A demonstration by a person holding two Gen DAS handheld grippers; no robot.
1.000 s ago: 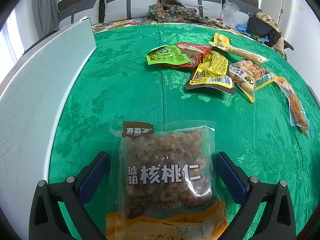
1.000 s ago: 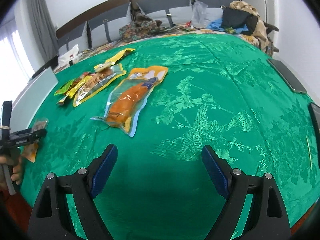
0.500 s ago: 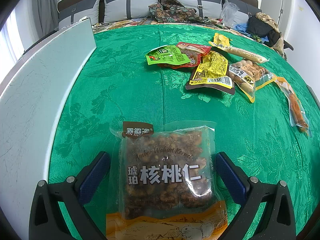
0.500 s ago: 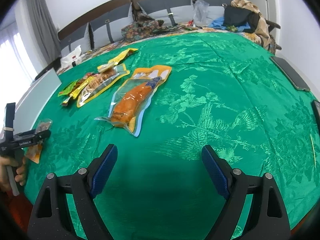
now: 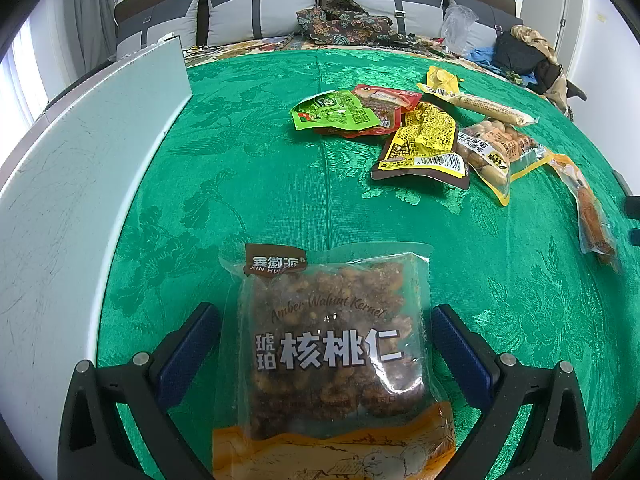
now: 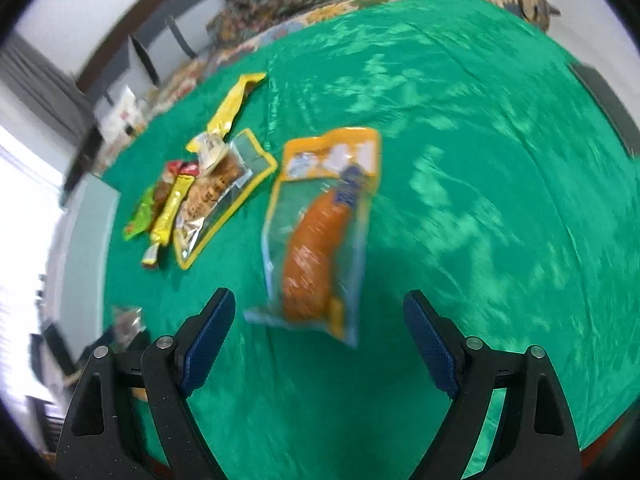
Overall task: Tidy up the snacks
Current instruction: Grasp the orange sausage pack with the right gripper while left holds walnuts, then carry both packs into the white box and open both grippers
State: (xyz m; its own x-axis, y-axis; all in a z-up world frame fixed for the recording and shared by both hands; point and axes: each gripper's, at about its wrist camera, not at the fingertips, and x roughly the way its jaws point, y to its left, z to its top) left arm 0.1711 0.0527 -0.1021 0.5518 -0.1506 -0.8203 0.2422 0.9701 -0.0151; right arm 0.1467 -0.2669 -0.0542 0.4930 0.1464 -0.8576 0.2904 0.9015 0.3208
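The green brocade-covered counter (image 5: 280,184) is carrying everything. On it, the clear walnut-kernel packet with the orange base (image 5: 332,360) is lying between the left gripper (image 5: 326,344)'s wide-open fingers, seemingly untouched, its long axis running along them. The right gripper (image 6: 316,332), fingers equally spread and empty, is pointing at the clear orange-sausage pouch (image 6: 316,240) just ahead, lying lengthwise away; blur is hiding finer detail.

Left wrist view sits low over the green tablecloth (image 5: 280,152), facing the sofa; right wrist view tilts from higher; both share the snack pile (image 5: 420,132) (image 6: 200,200).
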